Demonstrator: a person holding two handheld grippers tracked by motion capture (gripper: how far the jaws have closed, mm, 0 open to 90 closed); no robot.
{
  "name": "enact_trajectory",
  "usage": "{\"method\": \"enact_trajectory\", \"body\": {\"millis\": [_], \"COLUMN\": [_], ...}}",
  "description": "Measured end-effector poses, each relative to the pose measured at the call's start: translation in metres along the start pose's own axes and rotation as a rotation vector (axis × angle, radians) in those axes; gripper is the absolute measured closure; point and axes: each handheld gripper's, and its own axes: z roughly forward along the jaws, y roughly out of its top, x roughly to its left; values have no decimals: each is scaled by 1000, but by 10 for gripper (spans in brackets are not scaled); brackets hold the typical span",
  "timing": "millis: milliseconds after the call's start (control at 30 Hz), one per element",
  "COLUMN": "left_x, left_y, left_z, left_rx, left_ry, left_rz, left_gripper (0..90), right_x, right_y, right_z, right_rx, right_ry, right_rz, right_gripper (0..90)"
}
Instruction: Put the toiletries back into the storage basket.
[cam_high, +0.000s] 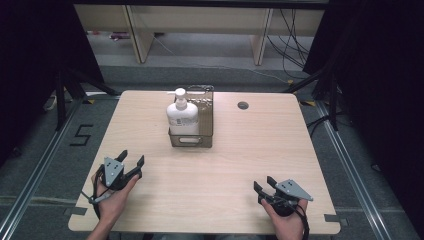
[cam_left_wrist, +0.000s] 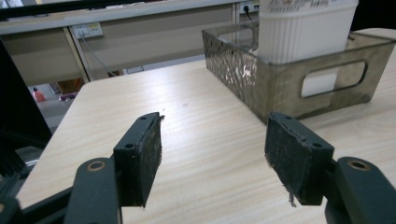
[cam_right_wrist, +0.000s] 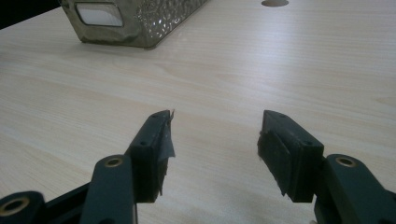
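High view puts the pump bottle (cam_high: 182, 118) standing upright inside the basket (cam_high: 206, 131), at the basket's front-left corner, with the basket set on the table (cam_high: 220, 170) toward its far side. Both grippers rest well short of the basket, on the near side of it: the left gripper (cam_high: 131, 161) to the basket's front-left, the right gripper (cam_high: 264, 185) to its front-right. Each has its jaws spread apart with nothing between them, which the two gripper views confirm.

The bottle is white plastic with a printed label on its front, rounded shoulders and a white pump head whose spout points left. In the left gripper view its body (cam_left_wrist: 306, 30) shows fine vertical ribbing and rises well above the basket rim (cam_left_wrist: 299, 58). I would judge it moderately heavy if full, stiff enough to clamp but smooth, so likely to slip under a light squeeze. The ribbed body above the rim looks like the best place to grip; the neck under the pump is narrower but would let the bottle swing, and pressing on the pump head risks dispensing.

The basket is smoky translucent plastic with a dimpled, glittering wall and an oval handle slot in its front end, seen in the right gripper view (cam_right_wrist: 140, 21) too. It looks light and rigid; it may lift or slide along with the bottle unless one gripper steadies its rim.
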Motion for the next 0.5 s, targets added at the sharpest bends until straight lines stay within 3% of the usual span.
{"method": "enact_trajectory", "body": {"millis": [133,233,333,367,400,433,500], "left_x": [3,5,8,8,8,7,6], "left_y": [-5,-9,-11,-12,-11,-11,-11], "left_z": [1,2,2,2,2,2,1], "left_rx": [-4,-3,-19,-24,-14,-20,-11], "left_ry": [8,13,11,11,17,16,20], "left_rz": [-6,-21,-14,-18,-14,-16,-10], "left_gripper": [358,357,357,358,357,357,356], "right_x": [3,1,0,4,3,0,1], "right_y": [-1,-1,-2,-3,-3,-2,-3], "right_z": [2,2,0,0,0,0,1], "right_rx": [-5,-13,-4,10,7,-1,-9], "right_ry": [8,32,8,13,13,4,3], "right_rz": [27,14,-6,38,28,-14,-17], "right_gripper": [444,444,445,445,445,445,445]}}
